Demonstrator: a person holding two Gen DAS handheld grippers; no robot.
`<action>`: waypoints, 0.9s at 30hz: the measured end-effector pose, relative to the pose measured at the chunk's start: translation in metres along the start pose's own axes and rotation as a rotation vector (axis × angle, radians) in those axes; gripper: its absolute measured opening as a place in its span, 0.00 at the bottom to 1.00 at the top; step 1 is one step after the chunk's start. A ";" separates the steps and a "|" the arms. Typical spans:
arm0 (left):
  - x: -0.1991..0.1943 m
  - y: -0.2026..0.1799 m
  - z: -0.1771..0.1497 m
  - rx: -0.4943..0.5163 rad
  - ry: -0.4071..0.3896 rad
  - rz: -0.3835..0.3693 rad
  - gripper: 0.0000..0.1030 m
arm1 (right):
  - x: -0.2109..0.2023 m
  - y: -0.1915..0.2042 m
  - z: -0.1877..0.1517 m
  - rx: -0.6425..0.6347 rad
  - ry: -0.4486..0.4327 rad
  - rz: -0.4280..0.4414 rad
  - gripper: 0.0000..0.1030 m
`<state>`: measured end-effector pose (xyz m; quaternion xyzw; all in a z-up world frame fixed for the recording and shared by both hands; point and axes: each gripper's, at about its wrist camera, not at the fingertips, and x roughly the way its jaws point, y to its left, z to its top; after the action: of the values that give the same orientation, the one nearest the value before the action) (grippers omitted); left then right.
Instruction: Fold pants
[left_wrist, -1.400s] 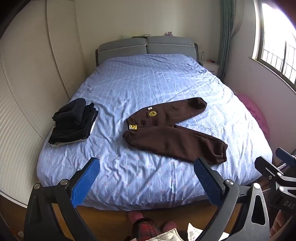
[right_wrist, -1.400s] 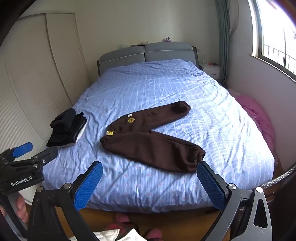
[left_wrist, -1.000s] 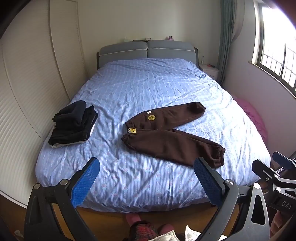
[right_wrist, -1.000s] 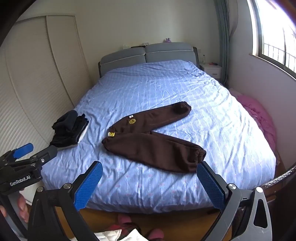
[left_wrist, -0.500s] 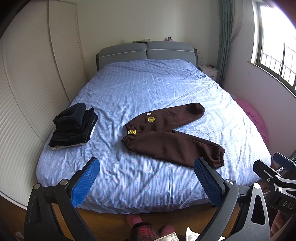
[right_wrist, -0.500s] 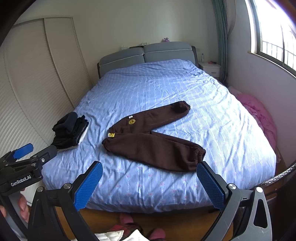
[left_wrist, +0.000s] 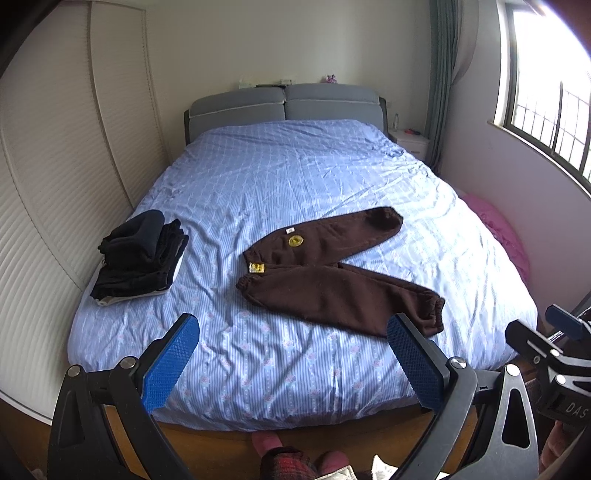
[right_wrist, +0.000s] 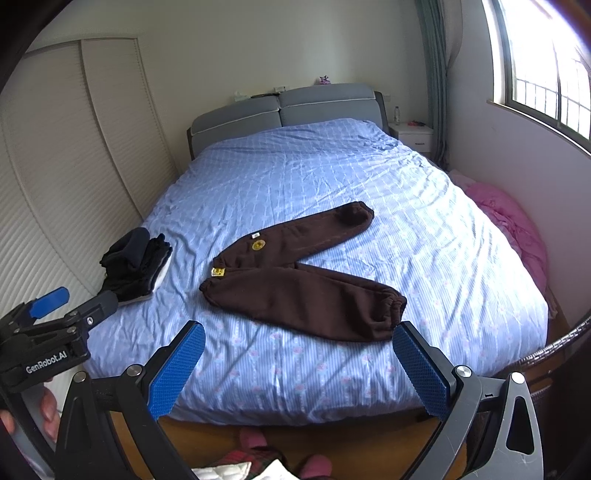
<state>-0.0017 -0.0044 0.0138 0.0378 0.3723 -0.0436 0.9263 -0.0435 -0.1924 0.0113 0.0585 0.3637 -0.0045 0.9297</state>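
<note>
Nearest, left gripper (left_wrist: 291, 360) and right gripper (right_wrist: 299, 363) hang before the bed's (left_wrist: 295, 387) foot, both spread wide, empty. Beyond, brown pants (left_wrist: 332, 280) lie unfolded mid-bed, legs splayed right. Dark folded clothes (left_wrist: 140, 254) sit far left.

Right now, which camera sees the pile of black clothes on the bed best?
The left wrist view. There the pile of black clothes sits in the open on the blue bedcover, with its folded layers and a white piece underneath showing. In the right wrist view the pile looks smaller, and the left gripper's body covers its near corner.
</note>
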 end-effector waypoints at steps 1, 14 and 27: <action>-0.001 0.000 0.001 0.000 -0.009 0.000 1.00 | 0.000 0.000 0.000 -0.001 -0.004 0.000 1.00; -0.006 0.001 0.006 0.000 -0.026 -0.010 1.00 | -0.001 -0.004 0.000 0.024 -0.024 -0.004 1.00; -0.002 0.005 0.009 -0.006 -0.029 -0.026 1.00 | 0.000 -0.006 0.001 0.025 -0.025 -0.005 1.00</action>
<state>0.0038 -0.0007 0.0219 0.0293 0.3593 -0.0551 0.9311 -0.0429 -0.1980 0.0116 0.0690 0.3521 -0.0122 0.9333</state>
